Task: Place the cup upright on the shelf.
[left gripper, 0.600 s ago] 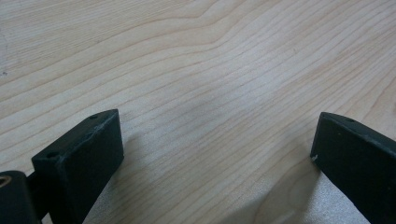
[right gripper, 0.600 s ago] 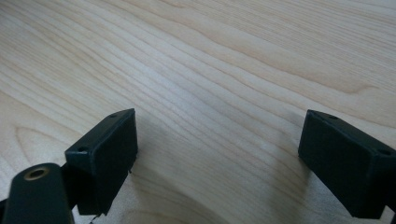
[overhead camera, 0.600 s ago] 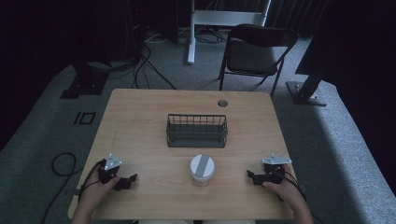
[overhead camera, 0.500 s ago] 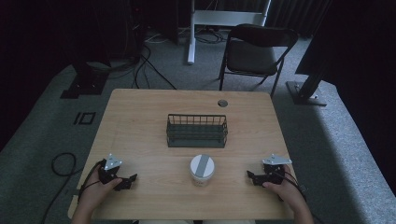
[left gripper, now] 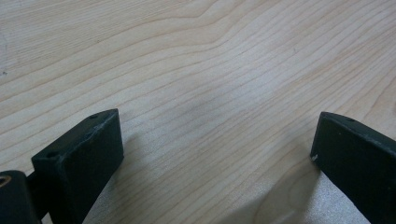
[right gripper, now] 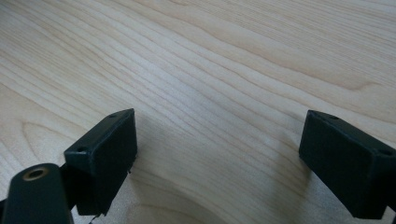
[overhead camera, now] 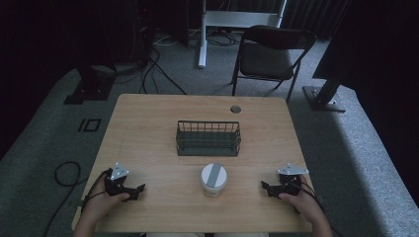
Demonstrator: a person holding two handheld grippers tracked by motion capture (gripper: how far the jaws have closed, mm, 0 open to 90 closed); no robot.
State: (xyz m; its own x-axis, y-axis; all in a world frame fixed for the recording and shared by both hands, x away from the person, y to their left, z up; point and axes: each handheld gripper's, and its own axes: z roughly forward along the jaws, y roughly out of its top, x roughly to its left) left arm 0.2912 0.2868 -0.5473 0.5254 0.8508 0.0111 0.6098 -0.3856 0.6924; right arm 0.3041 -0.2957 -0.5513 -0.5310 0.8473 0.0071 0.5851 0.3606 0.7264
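A white round container (overhead camera: 214, 178) with a grey stripe on its lid stands near the front middle of the wooden table (overhead camera: 148, 128). Behind it sits a dark wire basket (overhead camera: 208, 138), which looks empty. My left gripper (overhead camera: 136, 191) rests on the table at the front left, held by a hand, open with nothing between its jaws. My right gripper (overhead camera: 266, 186) rests at the front right, also open and empty. In the left gripper view the left gripper (left gripper: 215, 154) has bare wood between its jaws. The right gripper (right gripper: 217, 154) shows the same in the right gripper view.
A small round hole (overhead camera: 235, 108) sits near the table's far edge. A dark folding chair (overhead camera: 269, 54) stands behind the table. Cables (overhead camera: 64, 173) lie on the grey floor at left. A black stand base (overhead camera: 321, 98) is at right.
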